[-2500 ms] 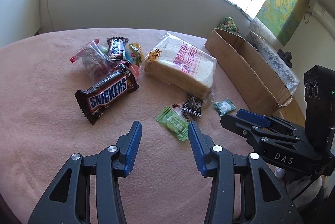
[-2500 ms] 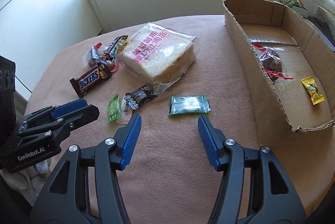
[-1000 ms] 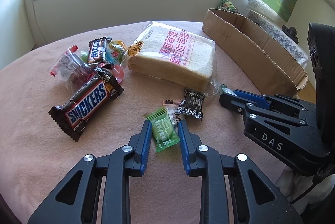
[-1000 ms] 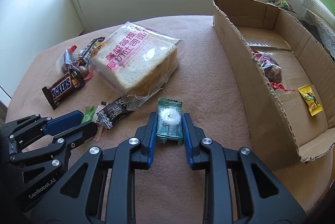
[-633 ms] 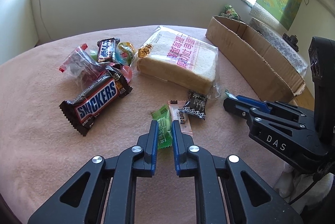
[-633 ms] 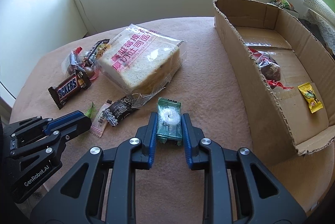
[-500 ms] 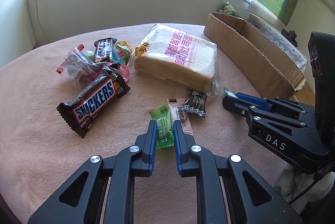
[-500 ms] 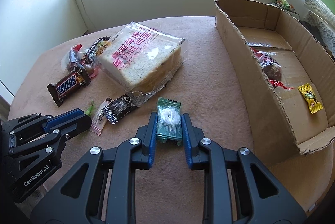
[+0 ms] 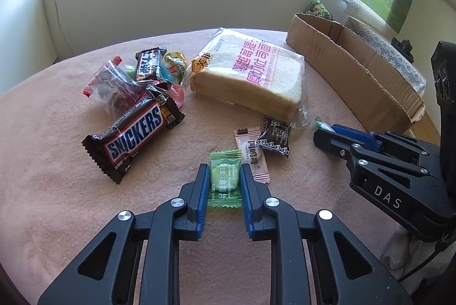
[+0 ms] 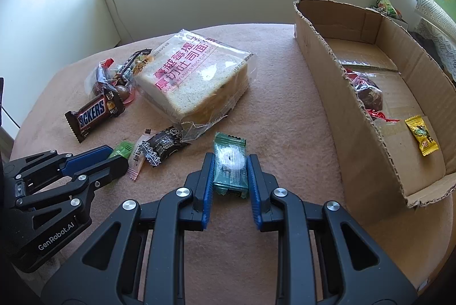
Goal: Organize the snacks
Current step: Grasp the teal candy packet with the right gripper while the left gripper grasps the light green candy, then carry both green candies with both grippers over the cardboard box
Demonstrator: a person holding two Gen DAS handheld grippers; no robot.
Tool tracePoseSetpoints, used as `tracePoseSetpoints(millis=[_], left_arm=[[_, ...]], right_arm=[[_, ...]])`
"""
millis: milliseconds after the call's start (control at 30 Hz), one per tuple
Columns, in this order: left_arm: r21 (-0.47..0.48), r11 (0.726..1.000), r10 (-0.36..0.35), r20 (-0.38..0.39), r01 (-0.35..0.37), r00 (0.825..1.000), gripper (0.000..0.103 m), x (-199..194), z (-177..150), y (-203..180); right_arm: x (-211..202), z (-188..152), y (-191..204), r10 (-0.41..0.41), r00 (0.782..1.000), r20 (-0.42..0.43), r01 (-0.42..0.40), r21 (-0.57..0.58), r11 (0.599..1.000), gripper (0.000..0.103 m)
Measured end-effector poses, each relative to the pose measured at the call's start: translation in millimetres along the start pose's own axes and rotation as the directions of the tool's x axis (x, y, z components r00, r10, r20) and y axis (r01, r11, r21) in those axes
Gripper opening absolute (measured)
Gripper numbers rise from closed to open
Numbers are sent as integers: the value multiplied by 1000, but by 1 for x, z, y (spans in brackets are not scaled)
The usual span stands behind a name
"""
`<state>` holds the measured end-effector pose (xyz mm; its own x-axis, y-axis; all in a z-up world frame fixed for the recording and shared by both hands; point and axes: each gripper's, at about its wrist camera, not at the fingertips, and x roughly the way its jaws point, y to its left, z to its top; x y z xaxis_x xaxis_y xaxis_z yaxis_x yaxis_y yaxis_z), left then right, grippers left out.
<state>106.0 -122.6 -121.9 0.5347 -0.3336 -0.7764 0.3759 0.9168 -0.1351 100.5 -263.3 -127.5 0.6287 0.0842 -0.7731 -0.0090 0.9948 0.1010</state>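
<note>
My left gripper (image 9: 224, 171) is shut on a light green candy packet (image 9: 223, 181) that lies flat on the pink cloth, its top end sticking out past the fingertips. My right gripper (image 10: 230, 159) is shut on a dark green packet (image 10: 230, 167) with a white sweet inside, also low over the cloth. An open cardboard box (image 10: 322, 68) stands just right of the right gripper. It holds a red-tied clear bag (image 10: 367, 94) and a yellow candy (image 10: 423, 138). The two grippers sit side by side, the left gripper (image 10: 114, 155) showing in the right wrist view.
A bagged loaf of toast (image 9: 250, 77) lies mid-table. A Snickers bar (image 9: 134, 134), a clear bag of sweets (image 9: 114, 88) and small bars (image 9: 148, 64) pile at the left. A pink sachet (image 9: 253, 154) and black candy (image 9: 273, 135) lie between the grippers. A wall and windowsill run behind.
Both grippers came down from open onto their packets. Over the last second the left jaws closed onto the light green candy, while the right gripper kept its grip and stayed put.
</note>
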Motion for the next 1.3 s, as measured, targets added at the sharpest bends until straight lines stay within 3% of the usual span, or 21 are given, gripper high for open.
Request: tracePoseSetpoints(millis=[200,600,967,1300], left_arm=[[-60,998,10,32,-8,999,19,-10,5,12],[-40,999,-24,131,29,991,19,-34,34,-1],[34,992,-125,163,121,979,19,-28,59,-52],[111,976,-204,149,189,968,19,-17,70,-102]], right_arm=[[-13,-1,0,23,999,31,-23,3,1000,23],[-61,12,-4,53,991,124,-53,-7,999,23],[-89,21,-51,-1,982,187,-11,62,998,23],[-94,21,-99,-70,979,191,47,120,992,23]])
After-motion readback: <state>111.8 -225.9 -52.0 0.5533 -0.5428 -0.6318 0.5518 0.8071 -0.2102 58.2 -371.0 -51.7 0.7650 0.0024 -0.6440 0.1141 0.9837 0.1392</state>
